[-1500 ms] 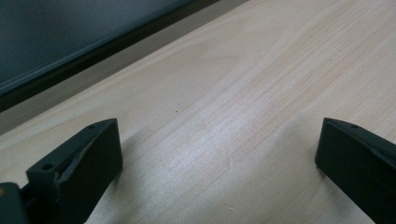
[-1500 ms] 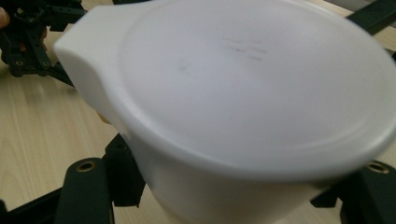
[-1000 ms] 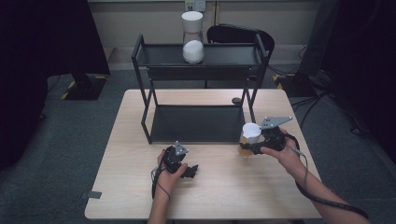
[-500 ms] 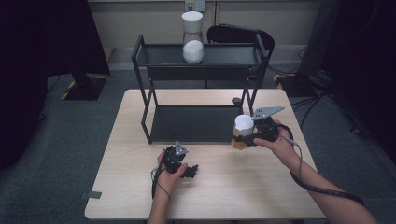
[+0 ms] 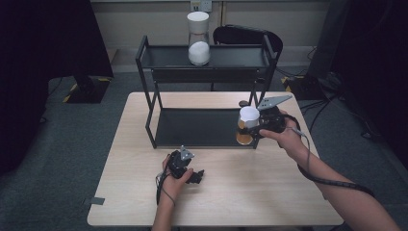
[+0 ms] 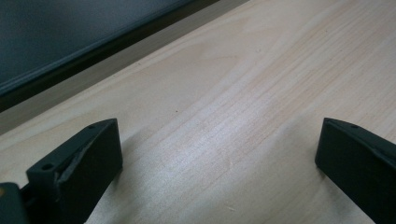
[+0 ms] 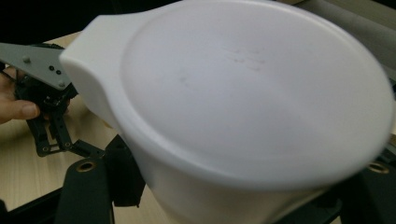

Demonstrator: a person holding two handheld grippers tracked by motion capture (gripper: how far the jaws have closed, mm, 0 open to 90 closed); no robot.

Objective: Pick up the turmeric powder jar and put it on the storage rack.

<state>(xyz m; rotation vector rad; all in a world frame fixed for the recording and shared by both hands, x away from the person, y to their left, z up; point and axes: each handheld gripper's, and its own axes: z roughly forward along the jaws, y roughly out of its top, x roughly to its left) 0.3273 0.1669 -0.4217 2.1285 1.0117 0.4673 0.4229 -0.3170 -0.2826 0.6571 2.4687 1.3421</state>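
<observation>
- The white-lidded jar (image 5: 248,125) is pinched in the right claw (image 5: 251,131) above the counter's (image 5: 240,192) right side, beside the black rack (image 5: 207,72).
- It should be kept upright and steered clear of the rack's post.
- The left claw (image 5: 192,175) is spread, resting empty near the front edge.

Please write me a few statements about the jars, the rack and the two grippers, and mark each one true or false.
1. The right gripper holds a white-lidded jar. True.
2. That jar stands on the rack's top shelf. False: it is held above the table, at the front right corner of the rack.
3. A second jar stands on the top shelf. True.
4. The left gripper grips a jar. False: its fingers stand wide apart over bare wood.
5. The left gripper is low over the table in front of the rack. True.
6. The held jar's lid is black. False: it is white.
</observation>
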